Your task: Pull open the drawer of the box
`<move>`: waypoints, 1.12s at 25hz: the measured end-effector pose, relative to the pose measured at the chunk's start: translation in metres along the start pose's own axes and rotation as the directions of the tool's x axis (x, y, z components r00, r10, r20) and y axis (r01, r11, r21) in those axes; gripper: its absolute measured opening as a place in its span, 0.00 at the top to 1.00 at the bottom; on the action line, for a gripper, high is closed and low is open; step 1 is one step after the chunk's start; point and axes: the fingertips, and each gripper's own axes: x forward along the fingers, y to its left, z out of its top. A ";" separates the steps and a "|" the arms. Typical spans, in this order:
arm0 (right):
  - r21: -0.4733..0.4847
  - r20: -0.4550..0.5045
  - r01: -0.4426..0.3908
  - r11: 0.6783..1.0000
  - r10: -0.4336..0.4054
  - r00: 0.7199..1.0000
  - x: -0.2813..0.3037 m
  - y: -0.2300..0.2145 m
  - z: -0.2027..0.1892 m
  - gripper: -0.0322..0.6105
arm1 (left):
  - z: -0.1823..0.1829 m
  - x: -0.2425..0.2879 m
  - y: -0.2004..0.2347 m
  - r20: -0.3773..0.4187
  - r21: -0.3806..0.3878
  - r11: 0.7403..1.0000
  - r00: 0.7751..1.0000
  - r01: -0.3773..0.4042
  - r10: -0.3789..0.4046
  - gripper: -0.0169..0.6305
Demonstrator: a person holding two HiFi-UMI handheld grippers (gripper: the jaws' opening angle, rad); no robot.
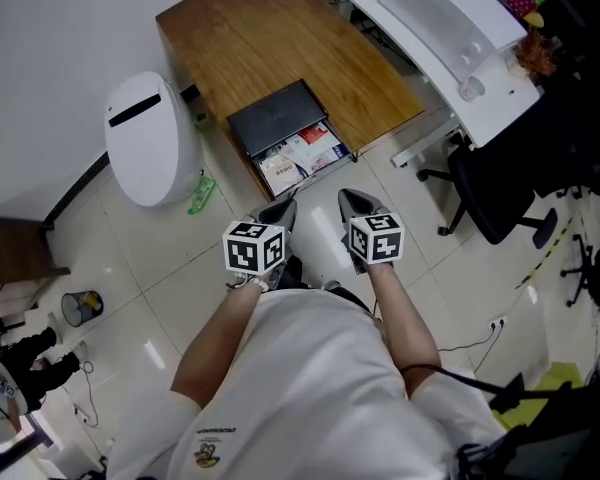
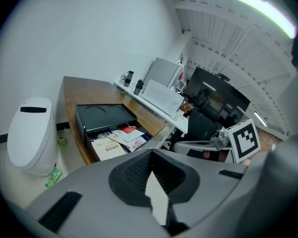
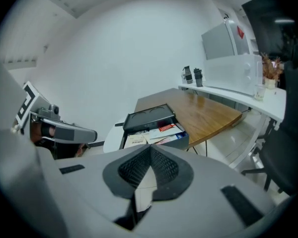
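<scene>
Black rectangular box [image 1: 277, 116], paper-filled drawer [image 1: 302, 160] open. Left gripper [image 1: 282, 210], right gripper [image 1: 353, 201] short of box, jaws together (empty). Overpull could dump drawer.

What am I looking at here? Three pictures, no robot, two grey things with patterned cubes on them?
There is no robot. A person holds a two-jaw tool in each hand, and the cubes are part of those tools. The head view comes from a camera on the person's head, looking steeply down at the left tool and right tool. The other two pictures come from a camera riding on each tool, looking along its jaws. Both pairs of jaws are closed tip to tip with nothing between them. Ahead, a black box stands on the wooden desk. Its drawer is already pulled out, with booklets and papers inside. Neither tool touches it.
</scene>
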 end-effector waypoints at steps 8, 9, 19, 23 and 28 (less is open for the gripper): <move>0.024 0.054 -0.119 0.993 0.117 0.992 -0.064 0.029 -0.019 0.97 | -0.022 -0.046 -0.030 0.083 -0.028 0.994 0.991 -0.102 0.104 0.97; 0.024 0.062 -0.129 0.991 0.127 0.990 -0.071 0.033 -0.023 0.97 | -0.027 -0.051 -0.034 0.088 -0.031 0.993 0.990 -0.112 0.114 0.97; 0.041 0.075 -0.116 0.992 0.113 0.991 -0.098 0.051 -0.052 0.97 | -0.072 -0.077 -0.056 0.073 -0.017 0.990 0.988 -0.139 0.140 0.97; 0.059 0.086 -0.103 0.993 0.098 0.991 -0.094 0.056 -0.044 0.97 | -0.077 -0.077 -0.054 0.050 -0.019 0.993 0.992 -0.113 0.114 0.97; 0.059 0.091 -0.095 0.994 0.089 0.992 -0.079 0.069 -0.033 0.97 | -0.071 -0.077 -0.042 0.048 -0.025 0.996 0.995 -0.088 0.089 0.97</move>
